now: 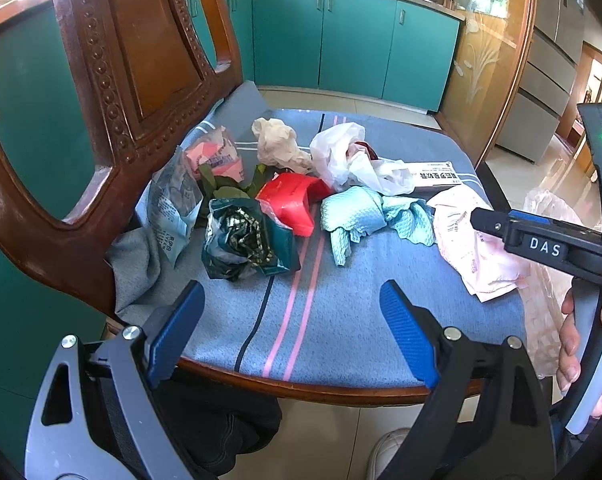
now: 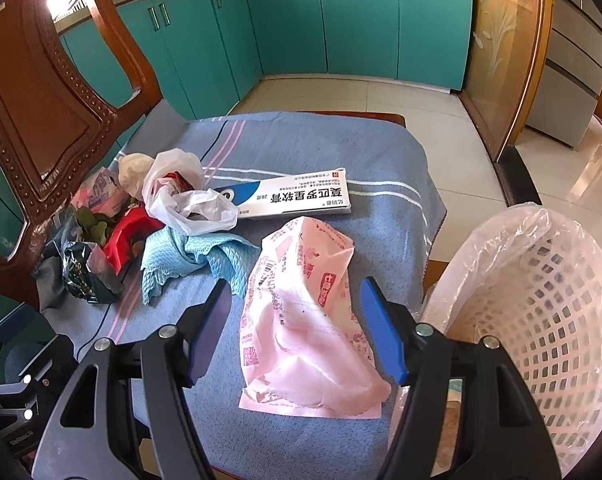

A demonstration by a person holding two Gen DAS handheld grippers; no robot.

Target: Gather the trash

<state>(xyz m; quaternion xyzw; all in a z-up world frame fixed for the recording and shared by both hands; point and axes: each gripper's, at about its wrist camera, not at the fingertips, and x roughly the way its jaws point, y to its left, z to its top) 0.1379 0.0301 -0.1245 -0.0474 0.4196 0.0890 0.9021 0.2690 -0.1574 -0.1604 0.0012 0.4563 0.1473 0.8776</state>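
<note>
Trash lies on a chair seat covered by a blue striped cloth (image 1: 321, 312): a pink wrapper (image 2: 309, 312), a white ointment box (image 2: 297, 196), a light blue rag (image 1: 365, 216), a white plastic bag (image 1: 349, 156), a red packet (image 1: 293, 200), a dark green foil bag (image 1: 245, 240), a crumpled tissue (image 1: 277, 140). My right gripper (image 2: 297, 320) is open, its fingers either side of the pink wrapper just above it. My left gripper (image 1: 293, 320) is open and empty over the seat's front, short of the foil bag.
A white mesh wastebasket (image 2: 541, 304) lined with a clear bag stands at the seat's right edge. The carved wooden chair back (image 1: 141, 80) rises at the left. Teal kitchen cabinets (image 1: 341, 40) and tiled floor lie behind.
</note>
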